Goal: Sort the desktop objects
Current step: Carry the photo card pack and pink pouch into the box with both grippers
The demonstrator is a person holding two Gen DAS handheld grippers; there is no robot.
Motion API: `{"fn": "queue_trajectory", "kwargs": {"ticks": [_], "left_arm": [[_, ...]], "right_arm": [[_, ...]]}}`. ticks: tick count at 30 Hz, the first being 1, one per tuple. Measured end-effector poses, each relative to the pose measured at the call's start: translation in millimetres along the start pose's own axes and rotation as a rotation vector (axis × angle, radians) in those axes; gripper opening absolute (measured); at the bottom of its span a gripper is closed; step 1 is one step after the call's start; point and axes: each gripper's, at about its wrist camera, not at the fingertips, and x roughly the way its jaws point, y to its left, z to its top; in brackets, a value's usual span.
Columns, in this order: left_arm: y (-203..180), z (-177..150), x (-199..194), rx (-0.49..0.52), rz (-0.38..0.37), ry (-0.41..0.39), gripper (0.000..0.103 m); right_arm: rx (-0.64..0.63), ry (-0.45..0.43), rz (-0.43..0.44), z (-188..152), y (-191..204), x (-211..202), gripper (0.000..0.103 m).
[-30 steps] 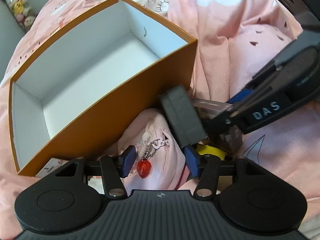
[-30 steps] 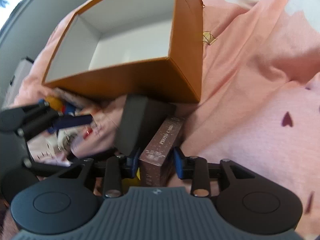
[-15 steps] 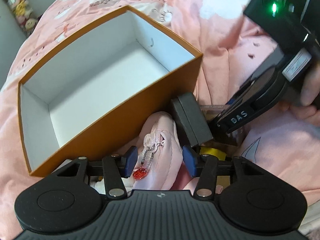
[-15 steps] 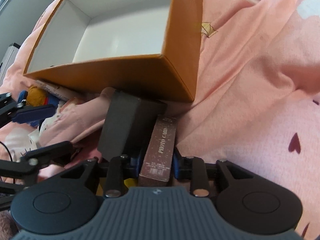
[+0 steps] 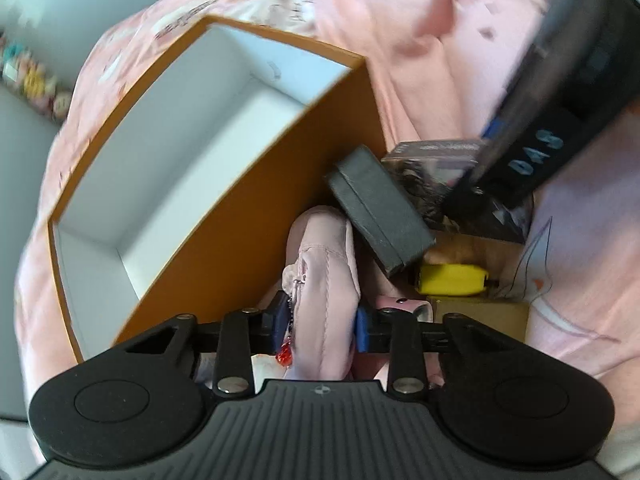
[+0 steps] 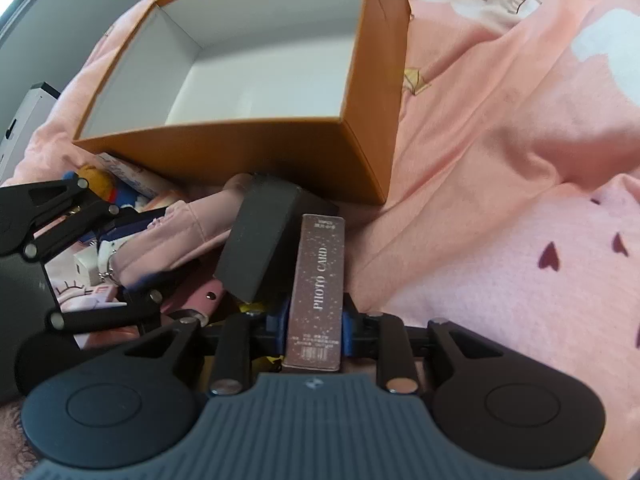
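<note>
Closing left tongs: the left gripper (image 5: pixel 320 322) has its blue pads pressing in on a soft pink pouch (image 5: pixel 326 280), which sits between them; a red charm (image 5: pixel 285 356) hangs from its zip chain.
Closing right tongs: the right gripper (image 6: pixel 316 322) pinches a slim maroon glittery box (image 6: pixel 318 292) lettered "PHOTO CARD", standing on edge and pointing away from the camera.
Heap beside the tongs: a dark grey box (image 6: pixel 260 236) leans tilted between pouch and card box, touching both; a yellow item (image 5: pixel 450 278) and a brown cardboard piece (image 5: pixel 480 314) lie just beyond the left pads; a small plush toy (image 6: pixel 96 184) lies further left.
Target container: an orange cardboard box (image 6: pixel 256 152) with white inside, open-topped and holding nothing, sits just behind the heap, its near wall touching the clutter.
Surface: a rumpled pink bedspread (image 6: pixel 500 160) printed with eyelash motifs, white clouds and dark hearts.
Room: a grey wall (image 5: pixel 60 8) behind; a row of small pastel figures (image 5: pixel 28 80) at far left, blurred.
</note>
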Motion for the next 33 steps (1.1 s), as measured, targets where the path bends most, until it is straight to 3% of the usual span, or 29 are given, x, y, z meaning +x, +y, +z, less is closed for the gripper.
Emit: {"fn": "queue_trajectory", "kwargs": {"ticks": [7, 11, 17, 23, 25, 28, 33], "left_arm": [[59.9, -18.9, -36.9, -0.277, -0.197, -0.106, 0.030], [88.1, -28.3, -67.3, -0.378, -0.261, -0.187, 0.029], [113.2, -16.1, -102.6, -0.475, -0.220, -0.313, 0.029], [154.3, -13.7, -97.5, -0.606, -0.064, -0.328, 0.029], [169.2, -12.3, -88.6, -0.651, -0.028, -0.326, 0.029], [186.2, -11.6, -69.1, -0.725, -0.040, -0.303, 0.029], [189.4, -14.0, -24.2, -0.773, 0.008, -0.221, 0.029]], "right_arm": [[0.012, -0.079, 0.028, 0.5, -0.9, -29.4, 0.025], [0.009, -0.134, 0.064, 6.0, 6.3, -51.4, 0.025], [-0.041, -0.250, 0.155, 25.0, 30.6, -80.5, 0.025], [-0.103, -0.344, 0.196, 63.2, 57.4, -87.6, 0.025], [-0.108, -0.364, 0.204, 82.1, 65.1, -77.5, 0.025], [-0.074, -0.363, 0.208, 108.2, 70.3, -52.5, 0.025], [0.003, -0.299, 0.188, 138.6, 75.6, 9.2, 0.025]]}}
